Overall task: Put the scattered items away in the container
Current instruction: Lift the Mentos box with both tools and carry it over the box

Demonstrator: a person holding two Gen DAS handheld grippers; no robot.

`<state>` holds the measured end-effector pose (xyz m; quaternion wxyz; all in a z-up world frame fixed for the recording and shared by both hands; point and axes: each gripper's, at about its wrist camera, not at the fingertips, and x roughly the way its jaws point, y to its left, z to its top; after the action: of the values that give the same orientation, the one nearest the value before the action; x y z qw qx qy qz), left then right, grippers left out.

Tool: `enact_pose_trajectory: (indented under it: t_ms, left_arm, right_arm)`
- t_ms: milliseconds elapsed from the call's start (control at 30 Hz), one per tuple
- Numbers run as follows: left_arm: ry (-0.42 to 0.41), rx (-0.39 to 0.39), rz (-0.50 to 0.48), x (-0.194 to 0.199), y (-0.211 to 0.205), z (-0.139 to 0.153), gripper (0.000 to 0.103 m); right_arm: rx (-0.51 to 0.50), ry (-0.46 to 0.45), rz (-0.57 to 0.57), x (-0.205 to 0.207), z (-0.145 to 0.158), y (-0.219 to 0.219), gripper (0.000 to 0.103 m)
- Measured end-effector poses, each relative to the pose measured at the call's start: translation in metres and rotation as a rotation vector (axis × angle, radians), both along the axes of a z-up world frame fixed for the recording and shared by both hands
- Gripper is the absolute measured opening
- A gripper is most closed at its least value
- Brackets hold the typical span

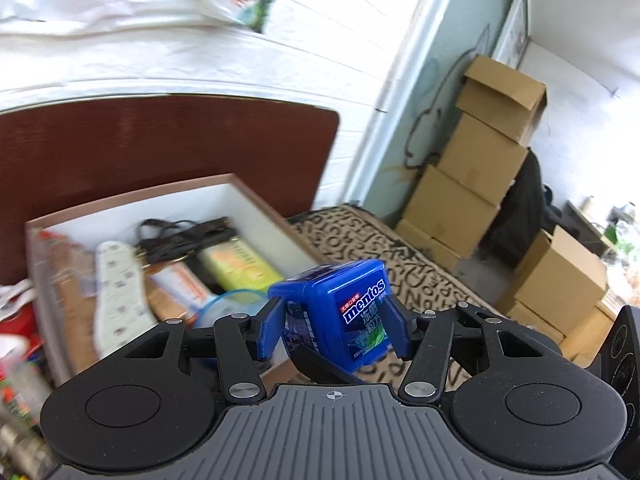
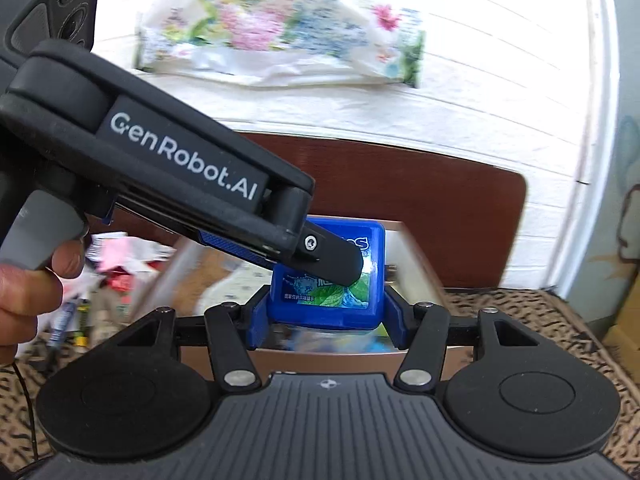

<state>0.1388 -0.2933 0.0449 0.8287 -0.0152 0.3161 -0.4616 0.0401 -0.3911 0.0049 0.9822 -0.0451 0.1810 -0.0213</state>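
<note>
Left gripper: both blue pads pressed against opposite sides of the mentos box; jaws about half spread, set by the width of the box.
Right gripper: blue pads flank the same mentos box on its left and right sides and appear to touch it; jaws about half spread.
Mentos box: blue plastic, square, white lettering on the lid, green leaf print below; held clear of any surface, tilted, above the near edge of the container.
Container: open cardboard box, white inside walls, brown rim; already holds a white patterned insole, a black cord, a yellow-green packet and an orange-and-white carton. Contents are motion-blurred.
Person's hand: wrapped around the grey handle of the left gripper, seen from the right wrist camera.
Scattered items: loose wrappers and small objects left of the container, too blurred to identify.
Support surface: patterned cloth with black markings.
Background: stacked cardboard cartons against the wall; floral fabric on a white surface.
</note>
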Motion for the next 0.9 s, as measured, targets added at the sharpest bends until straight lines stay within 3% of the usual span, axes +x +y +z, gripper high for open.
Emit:
enact_pose_trajectory:
  t_ms: [400, 900]
  left_arm:
    - [0.112, -0.033, -0.054, 0.060, -0.057, -0.039, 0.056]
    - [0.166, 0.000, -0.068, 0.085, -0.072, -0.073, 0.062]
  right_arm:
    - [-0.058, 0.070, -0.053, 0.030, -0.019, -0.040, 0.061]
    - [-0.071, 0.146, -0.072, 0.056, -0.042, -0.054, 0.061]
